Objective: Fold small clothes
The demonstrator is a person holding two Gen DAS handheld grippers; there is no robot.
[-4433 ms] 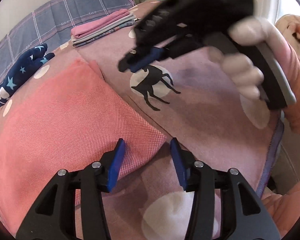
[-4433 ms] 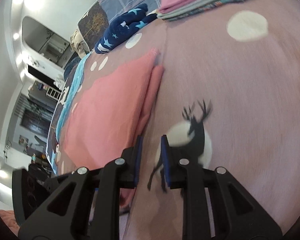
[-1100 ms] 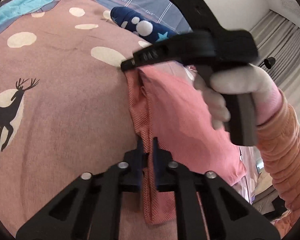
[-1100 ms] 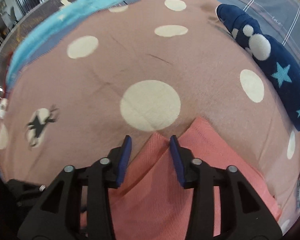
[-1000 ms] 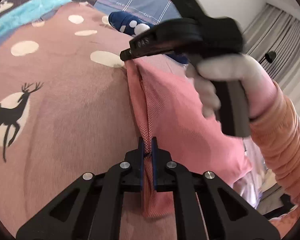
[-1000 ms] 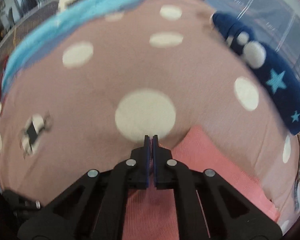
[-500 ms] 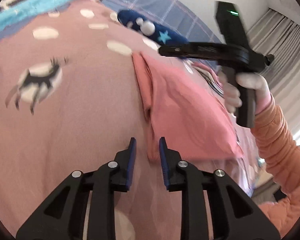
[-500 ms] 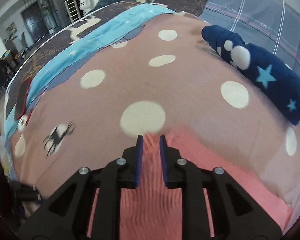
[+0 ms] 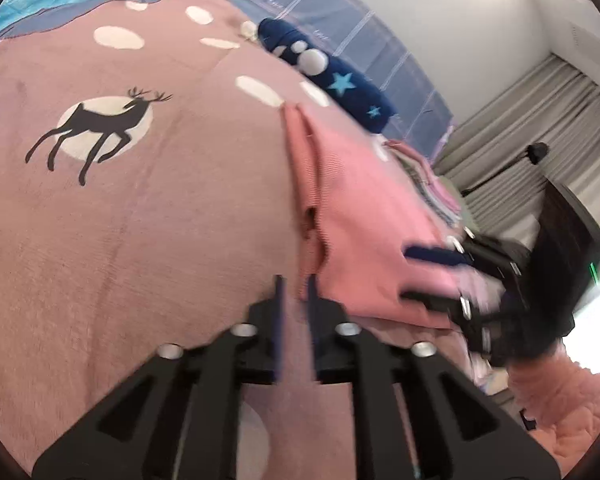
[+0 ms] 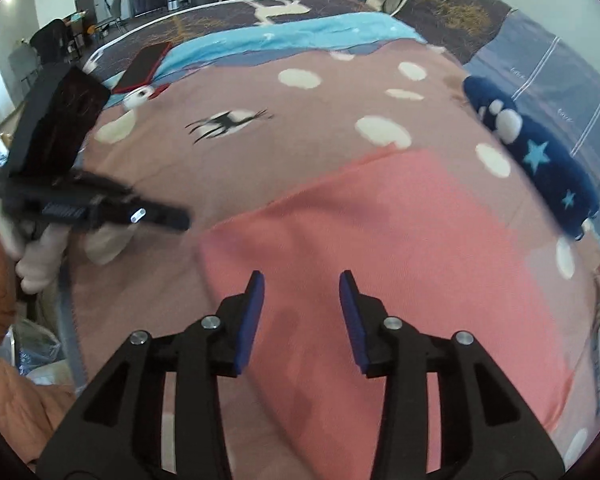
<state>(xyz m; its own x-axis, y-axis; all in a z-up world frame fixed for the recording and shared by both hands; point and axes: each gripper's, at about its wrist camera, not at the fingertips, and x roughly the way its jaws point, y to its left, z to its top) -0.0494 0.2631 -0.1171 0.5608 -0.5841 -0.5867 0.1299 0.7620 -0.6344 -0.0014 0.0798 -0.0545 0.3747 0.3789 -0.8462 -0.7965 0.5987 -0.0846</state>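
A folded pink cloth lies flat on the mauve deer-print blanket, its doubled edge running along its left side. My left gripper hovers at the near end of that edge. Its jaws are narrowly apart and closing, with only blanket showing between them. My right gripper shows at the cloth's right side. In the right wrist view the right gripper hangs above the pink cloth, jaws opening and nothing between them. The left gripper, in a white-gloved hand, appears blurred at the left.
A navy star-print garment lies beyond the cloth, near the plaid bedding. A stack of folded clothes sits at the far right. A red-edged flat device rests on the blue cover. Curtains hang behind.
Both grippers let go of the pink cloth's doubled edge and drew back. The right one swung from the far corner to the cloth's right side, and its jaws widened.
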